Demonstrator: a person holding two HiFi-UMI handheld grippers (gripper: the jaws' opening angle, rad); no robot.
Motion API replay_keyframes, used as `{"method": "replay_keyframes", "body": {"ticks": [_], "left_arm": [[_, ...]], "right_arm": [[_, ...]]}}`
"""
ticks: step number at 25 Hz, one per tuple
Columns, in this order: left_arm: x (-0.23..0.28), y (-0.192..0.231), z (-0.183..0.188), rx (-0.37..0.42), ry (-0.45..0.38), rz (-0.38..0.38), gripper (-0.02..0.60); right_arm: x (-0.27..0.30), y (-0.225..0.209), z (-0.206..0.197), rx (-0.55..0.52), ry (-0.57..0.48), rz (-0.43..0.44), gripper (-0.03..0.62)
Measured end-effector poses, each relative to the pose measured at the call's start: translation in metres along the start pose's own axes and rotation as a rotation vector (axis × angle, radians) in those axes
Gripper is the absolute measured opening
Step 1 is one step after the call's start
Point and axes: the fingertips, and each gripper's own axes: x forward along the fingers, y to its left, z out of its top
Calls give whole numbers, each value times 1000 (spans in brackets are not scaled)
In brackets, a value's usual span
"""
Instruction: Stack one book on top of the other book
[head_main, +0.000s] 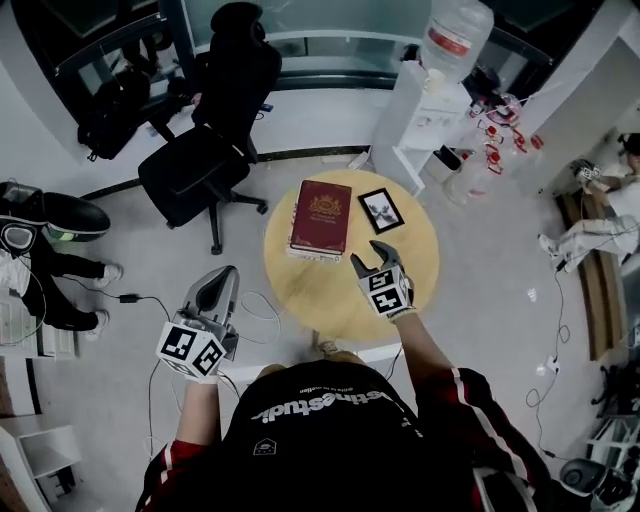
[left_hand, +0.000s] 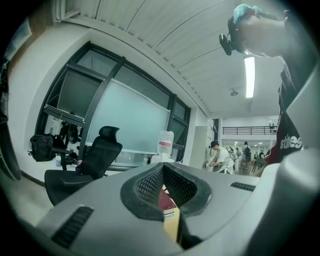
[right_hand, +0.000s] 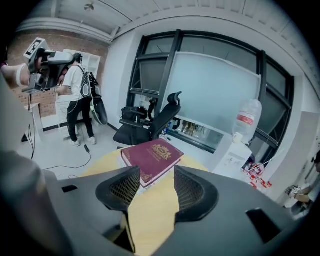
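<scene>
Lying mid-frame in the head view on the round table (head_main: 425, 290), the maroon book (head_main: 320, 215) seems to top a paler book (head_main: 315, 256), so stacking looks done. The right gripper (head_main: 367, 254) gapes empty, and the left gripper (head_main: 222, 280) is clenched on nothing at lower left.

A maroon hardback book (head_main: 320, 215) with a gold crest lies flat, cover up, on a paler book (head_main: 312, 256). Only that one's edge shows. Both lie on the desk's (head_main: 330, 295) far left part.

Office space, black swivel chair (head_main: 212, 135), water dispenser (head_main: 438, 100), frosted glass partition (right_hand: 215, 95), round wooden table (head_main: 420, 250)
</scene>
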Motion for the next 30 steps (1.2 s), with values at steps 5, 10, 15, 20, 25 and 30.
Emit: {"method": "replay_keyframes", "body": {"ticks": [5, 10, 15, 20, 25, 30], "left_arm": [[-4, -11, -2, 12, -5, -100, 17], [-10, -27, -6, 14, -1, -177, 17], [-15, -43, -4, 15, 1, -224, 17], [-9, -59, 1, 18, 1, -271, 17], [5, -94, 16, 46, -11, -337, 17], [17, -132, 36, 77, -36, -391, 17]], "right_arm": [[-39, 6, -8, 38, 18, -55, 236], [-90, 9, -21, 131, 11, -119, 235], [-149, 3, -33, 253, -24, -201, 232], [-208, -2, -30, 351, -84, -266, 218], [-261, -14, -22, 391, -155, -324, 208], [-306, -30, -11, 429, -247, -355, 189]]}}
